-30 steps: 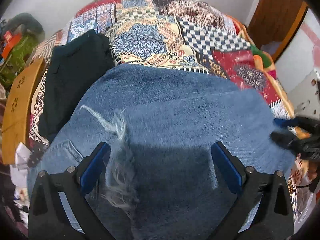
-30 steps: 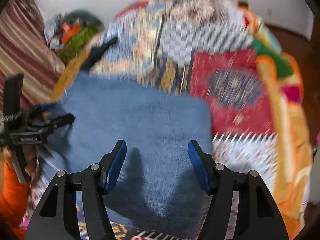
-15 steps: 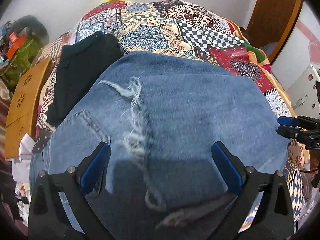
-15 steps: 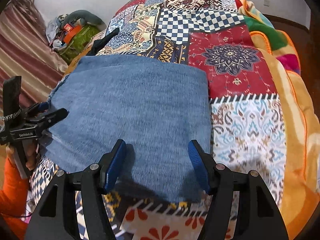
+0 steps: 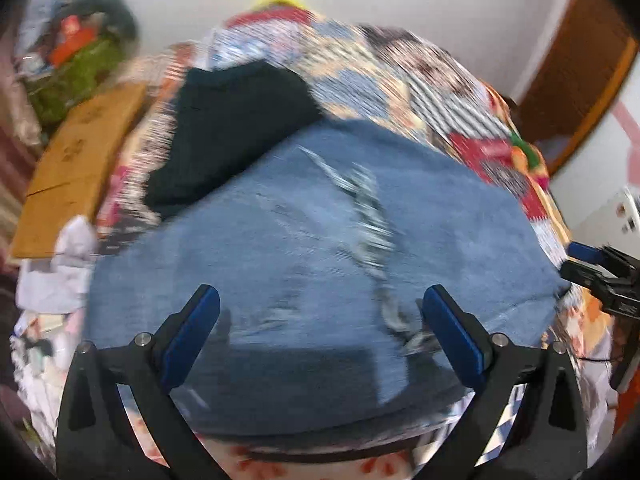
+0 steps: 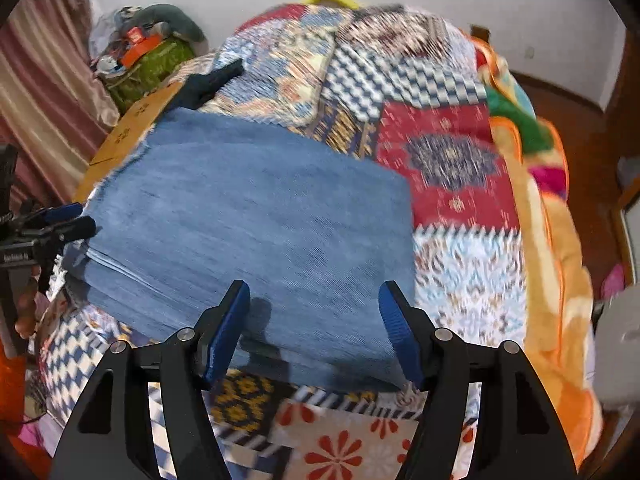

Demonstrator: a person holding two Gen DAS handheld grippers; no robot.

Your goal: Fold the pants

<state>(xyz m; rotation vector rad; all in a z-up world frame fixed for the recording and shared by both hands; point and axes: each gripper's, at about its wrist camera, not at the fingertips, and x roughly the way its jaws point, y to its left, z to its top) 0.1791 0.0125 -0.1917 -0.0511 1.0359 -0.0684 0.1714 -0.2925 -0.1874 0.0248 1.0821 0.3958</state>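
Observation:
The folded blue jeans [image 5: 320, 240] lie flat on the patchwork bedspread [image 6: 448, 152], with a frayed rip [image 5: 368, 216] facing up in the left wrist view. They also show in the right wrist view [image 6: 256, 232] as a neat rectangle. My left gripper [image 5: 320, 336] is open and empty just above the near edge of the jeans. My right gripper [image 6: 316, 328] is open and empty above the jeans' near right corner. Each gripper appears at the edge of the other's view.
A dark folded garment [image 5: 232, 132] lies on the bed beyond the jeans at the left. A wooden board [image 5: 76, 168] and a pile of bags [image 6: 148, 56] stand off the bed's left side. A wooden door [image 5: 576, 76] is at the right.
Both grippers have pulled back toward the bed's near edge, so more bedspread shows below the jeans. The jeans lie still. Both stay open.

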